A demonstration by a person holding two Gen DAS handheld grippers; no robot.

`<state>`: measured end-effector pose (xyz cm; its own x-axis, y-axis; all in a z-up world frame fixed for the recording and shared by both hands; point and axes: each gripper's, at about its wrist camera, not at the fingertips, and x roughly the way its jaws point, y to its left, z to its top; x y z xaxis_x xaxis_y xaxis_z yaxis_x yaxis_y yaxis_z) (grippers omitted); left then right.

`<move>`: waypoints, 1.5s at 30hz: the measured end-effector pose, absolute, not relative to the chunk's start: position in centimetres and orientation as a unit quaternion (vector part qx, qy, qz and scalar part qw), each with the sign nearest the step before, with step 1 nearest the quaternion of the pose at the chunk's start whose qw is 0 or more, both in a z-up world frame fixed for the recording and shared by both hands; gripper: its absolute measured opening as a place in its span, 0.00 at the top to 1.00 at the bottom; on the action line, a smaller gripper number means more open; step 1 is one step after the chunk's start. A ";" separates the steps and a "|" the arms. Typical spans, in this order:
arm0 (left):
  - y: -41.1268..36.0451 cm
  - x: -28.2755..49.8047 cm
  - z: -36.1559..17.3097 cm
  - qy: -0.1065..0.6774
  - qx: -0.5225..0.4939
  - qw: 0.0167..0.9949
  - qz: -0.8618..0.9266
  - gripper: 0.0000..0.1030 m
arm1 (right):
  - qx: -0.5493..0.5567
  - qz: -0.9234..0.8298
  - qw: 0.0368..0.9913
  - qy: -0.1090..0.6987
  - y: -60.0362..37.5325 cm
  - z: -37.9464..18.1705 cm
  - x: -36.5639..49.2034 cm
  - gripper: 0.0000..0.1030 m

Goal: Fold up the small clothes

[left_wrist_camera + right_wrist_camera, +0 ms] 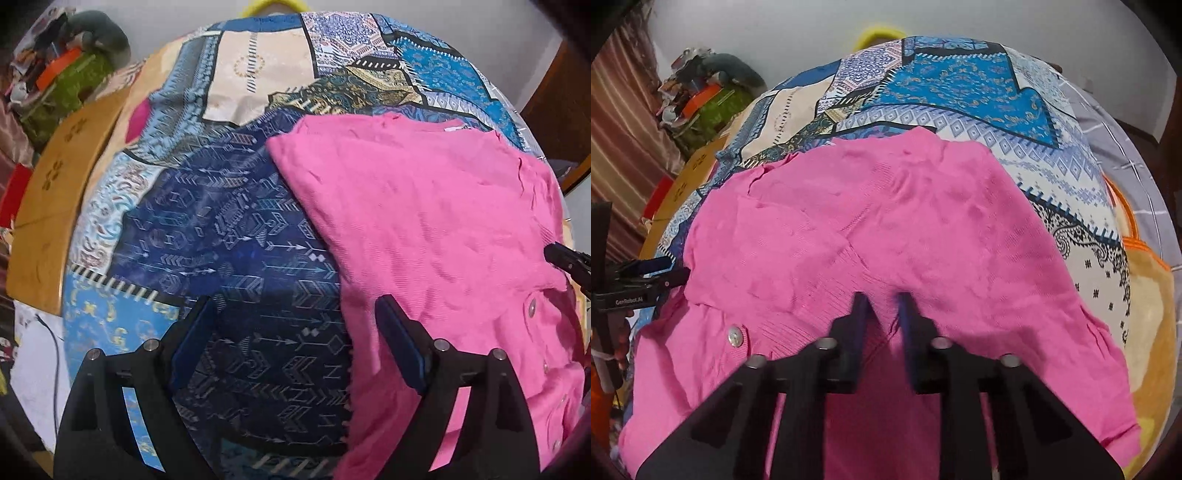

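A pink knit garment with pearl buttons [424,229] lies on a blue patterned bedsheet [229,229]. It fills the middle of the right wrist view [886,221]. My left gripper [295,306] is open and empty, low over the sheet, with its right finger [399,339] at the garment's left edge. My right gripper [882,306] is nearly closed, pinching a fold of the pink fabric near the button placket [735,336]. The right gripper's tip shows at the right edge of the left wrist view [569,258]. The left gripper shows at the left edge of the right wrist view [642,273].
A wooden board [62,192] lies along the bed's left side. A heap of clutter [62,74] sits at the far left. An orange-trimmed cloth [1145,280] and a grey checked sheet [1126,147] lie to the right. A white wall stands behind.
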<state>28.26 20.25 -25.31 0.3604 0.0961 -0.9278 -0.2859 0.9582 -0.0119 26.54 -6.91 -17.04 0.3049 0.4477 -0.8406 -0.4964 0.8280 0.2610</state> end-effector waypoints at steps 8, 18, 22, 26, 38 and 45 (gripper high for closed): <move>20.4 27.8 -25.6 0.549 -0.090 0.824 0.107 0.08 | -0.046 0.309 0.828 0.466 -6.0 -14.5 26.4 0.94; 20.1 27.6 -25.8 0.543 -0.078 0.829 0.111 0.05 | -0.041 0.278 0.833 0.477 -6.6 -15.5 28.7 0.94; 20.1 27.5 -25.7 0.539 -0.077 0.831 0.113 0.05 | -0.033 0.275 0.824 0.495 -7.0 -16.8 28.5 0.93; 20.3 27.3 -25.7 0.541 -0.089 0.828 0.116 0.05 | -0.034 0.277 0.819 0.501 -7.4 -16.6 27.8 0.93; 19.2 25.0 -22.5 0.536 -0.065 0.829 0.146 0.05 | -0.004 0.248 0.840 0.483 -13.3 -11.7 24.4 0.71; 17.6 24.2 -18.5 0.504 -0.089 0.847 0.141 0.05 | 0.007 0.212 0.858 0.467 -18.3 -9.0 22.8 0.64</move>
